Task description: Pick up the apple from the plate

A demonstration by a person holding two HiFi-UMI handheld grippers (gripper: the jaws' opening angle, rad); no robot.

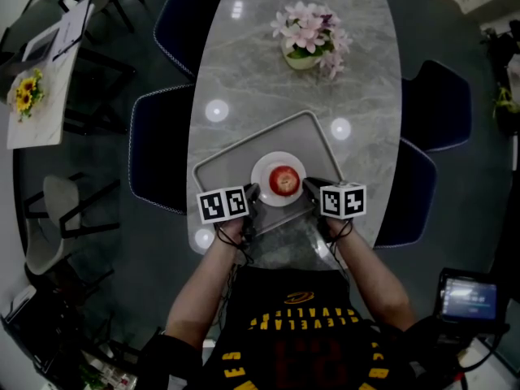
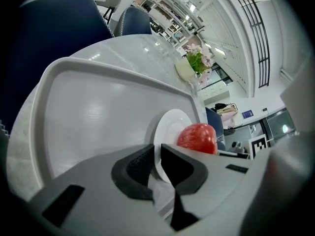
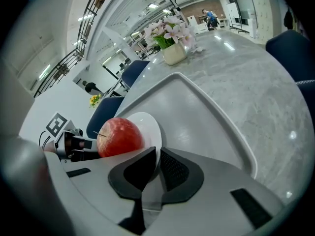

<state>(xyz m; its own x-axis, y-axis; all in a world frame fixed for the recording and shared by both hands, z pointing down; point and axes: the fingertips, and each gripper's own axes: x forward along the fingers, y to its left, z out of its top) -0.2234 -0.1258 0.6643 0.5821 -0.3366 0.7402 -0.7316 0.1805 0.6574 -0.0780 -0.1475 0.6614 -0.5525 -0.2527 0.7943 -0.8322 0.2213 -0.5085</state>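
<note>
1. On the white plate, the red apple sits untouched.
2. Beside the plate, our left hand-held gripper and right hand-held gripper show jaws pressed together; unless spread, we risk shoving the apple off.

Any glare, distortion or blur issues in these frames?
Head view: dim, dark corners, ceiling-light glare spots on the table, apple sharp. Left gripper view: fisheye bends the tray rim, white plate low-contrast against it. Right gripper view: same bowing, glare on the table, apple crisp.
</note>
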